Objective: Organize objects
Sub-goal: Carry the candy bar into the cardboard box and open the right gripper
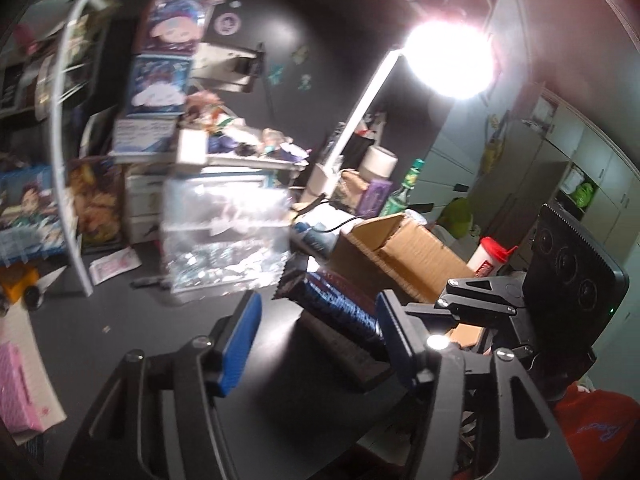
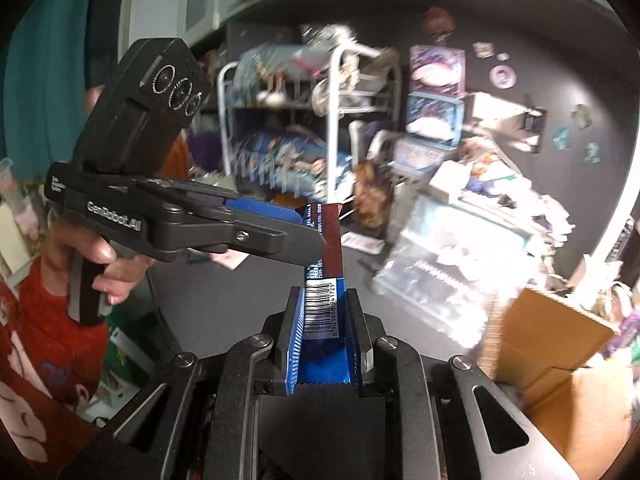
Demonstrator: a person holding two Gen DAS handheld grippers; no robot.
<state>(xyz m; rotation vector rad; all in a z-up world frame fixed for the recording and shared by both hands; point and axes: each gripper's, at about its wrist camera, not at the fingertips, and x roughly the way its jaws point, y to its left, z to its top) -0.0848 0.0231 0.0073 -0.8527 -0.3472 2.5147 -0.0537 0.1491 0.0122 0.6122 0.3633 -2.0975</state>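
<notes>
A long snack bar (image 2: 322,272) in a blue and dark red wrapper with a barcode is clamped between the blue pads of my right gripper (image 2: 323,304), held above the dark desk. My left gripper (image 1: 316,312) is open, its blue pads either side of the far end of the same bar (image 1: 340,300). From the right wrist view the left gripper (image 2: 308,224) comes in from the left, its tips at the bar's upper end. An open cardboard box (image 1: 400,256) stands just behind the bar.
A clear plastic case (image 1: 224,236) stands on the dark desk (image 1: 140,320). A white wire rack (image 2: 320,120), stacked boxes (image 1: 160,80), a bright desk lamp (image 1: 448,56), a green bottle (image 1: 404,192) and a red-lidded cup (image 1: 492,256) crowd the back. A pink box (image 1: 16,388) lies at left.
</notes>
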